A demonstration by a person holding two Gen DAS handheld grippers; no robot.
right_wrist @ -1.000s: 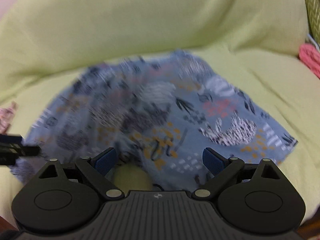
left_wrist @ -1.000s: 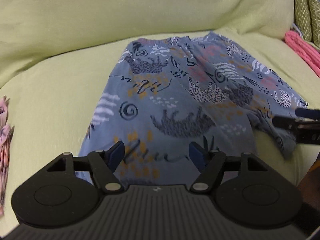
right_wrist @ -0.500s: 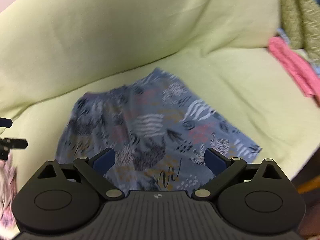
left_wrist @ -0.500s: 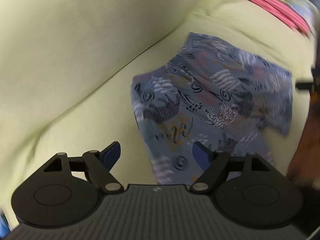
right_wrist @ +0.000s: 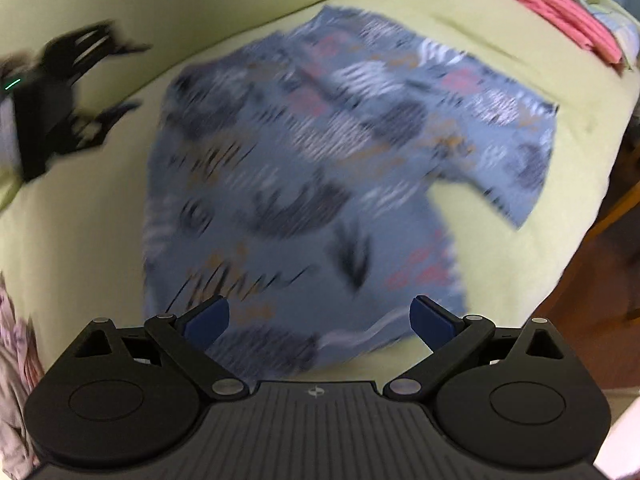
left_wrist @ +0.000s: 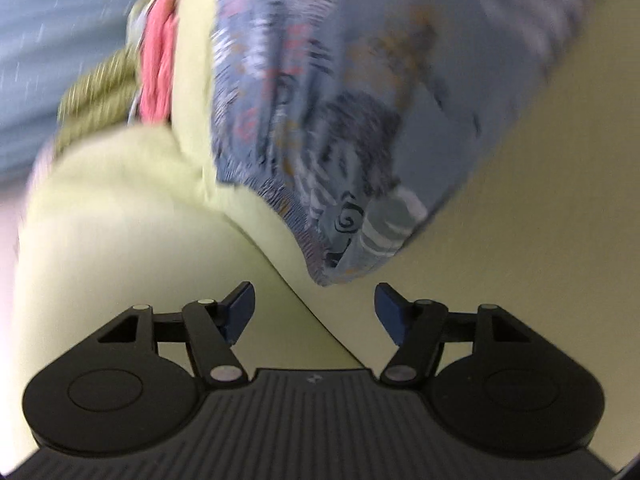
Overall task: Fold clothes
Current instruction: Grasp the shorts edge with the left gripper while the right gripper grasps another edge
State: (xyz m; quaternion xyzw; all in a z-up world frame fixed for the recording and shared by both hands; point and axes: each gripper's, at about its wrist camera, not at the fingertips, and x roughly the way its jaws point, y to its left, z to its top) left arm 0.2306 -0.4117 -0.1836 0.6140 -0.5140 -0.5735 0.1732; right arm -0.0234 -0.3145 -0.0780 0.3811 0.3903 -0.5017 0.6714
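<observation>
Apparently between folds, the left gripper is narrowing its empty jaws just short of the blue patterned garment's corner, the right gripper gapes empty above it, and a corner pinch looks next.

Soft even light, heavy motion blur

bare sofa cushion around garment

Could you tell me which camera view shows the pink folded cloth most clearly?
The right wrist view: the pink folded cloth lies at the top right on the yellow-green sofa cover, fairly sharp, folds visible. In the left wrist view it is a smeared pink streak beside the patterned blue garment.
</observation>
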